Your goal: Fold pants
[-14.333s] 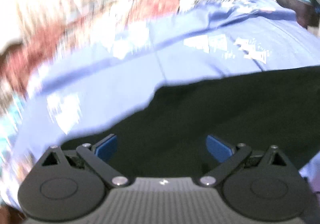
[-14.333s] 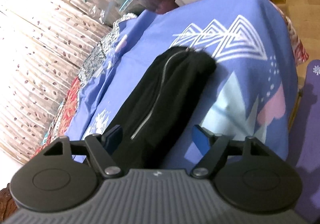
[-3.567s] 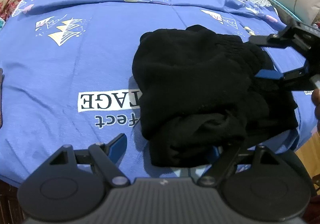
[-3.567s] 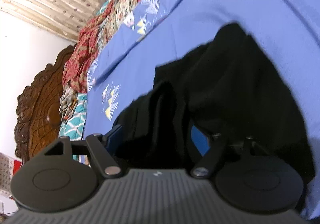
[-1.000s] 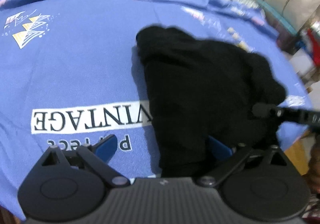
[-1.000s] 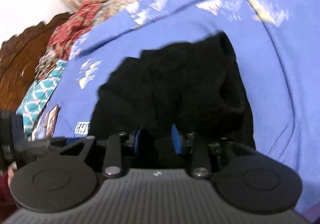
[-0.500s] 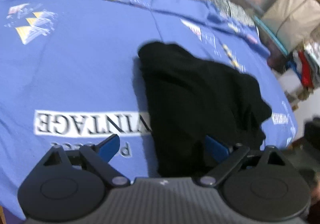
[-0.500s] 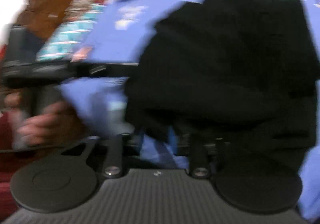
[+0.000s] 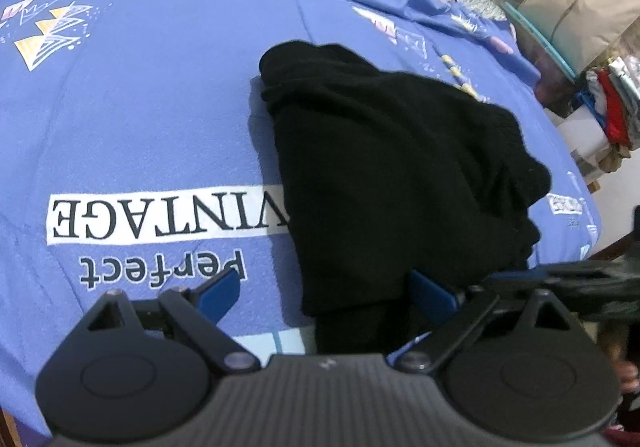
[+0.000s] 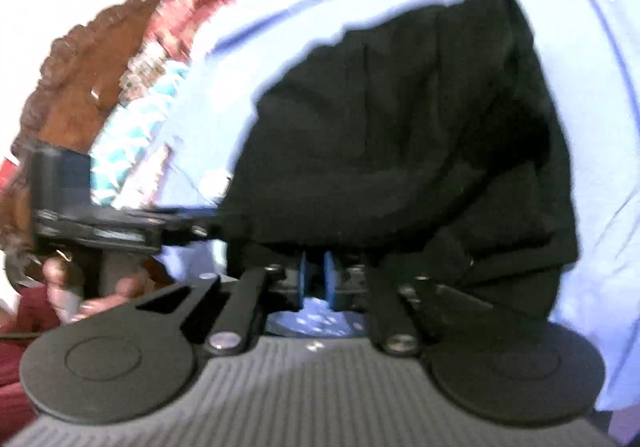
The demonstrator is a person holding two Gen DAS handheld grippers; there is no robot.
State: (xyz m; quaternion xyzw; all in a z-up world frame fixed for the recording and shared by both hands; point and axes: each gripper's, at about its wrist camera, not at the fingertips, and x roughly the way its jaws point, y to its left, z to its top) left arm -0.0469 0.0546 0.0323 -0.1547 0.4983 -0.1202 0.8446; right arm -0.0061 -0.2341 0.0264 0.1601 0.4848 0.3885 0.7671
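The black pants lie bunched in a folded heap on the blue bedsheet, near its front edge. My left gripper is open at the heap's near edge, its right pad under the cloth's rim. My right gripper has its blue pads almost together at the heap's lower edge; the view is blurred and the cloth covers the tips, so a grip cannot be made out. The right gripper shows in the left wrist view, and the left gripper in the right wrist view.
The sheet bears the print "Perfect VINTAGE". Bags and storage boxes stand beyond the bed at the right. A carved wooden headboard is at the left in the right wrist view. The bed's edge drops off just below the pants.
The right gripper has dropped low to the heap's near edge and its pads have drawn closer. The left gripper has stayed open at the front edge, shifting slightly.
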